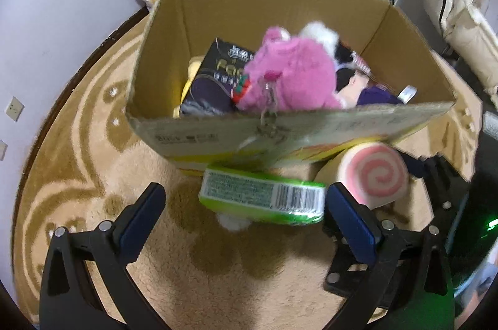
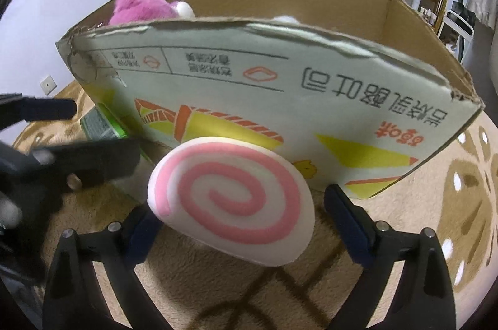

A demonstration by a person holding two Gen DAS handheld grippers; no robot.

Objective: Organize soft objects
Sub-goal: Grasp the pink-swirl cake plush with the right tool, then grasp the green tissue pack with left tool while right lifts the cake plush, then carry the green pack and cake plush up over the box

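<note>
Pink plush (image 1: 289, 75) motion-blurred, lower body hidden behind cardboard box (image 1: 280, 127) wall. Spiral cushion (image 2: 232, 199) hides the right gripper's left pad (contact unclear). Green packet (image 2: 102, 124) mostly hidden behind box corner.

One cardboard box (image 1: 218, 19) stands on one rug (image 1: 77, 174). One pink plush toy (image 1: 292, 75), one black carton (image 1: 218, 65), one green packet (image 1: 261, 196), one swirl cushion (image 2: 230, 199).

Pink swirl cushion (image 2: 232, 201) seen between the right jaws, pink fluffy toy (image 1: 292, 75) piled in cardboard box (image 1: 218, 9) ahead of the left jaws
</note>
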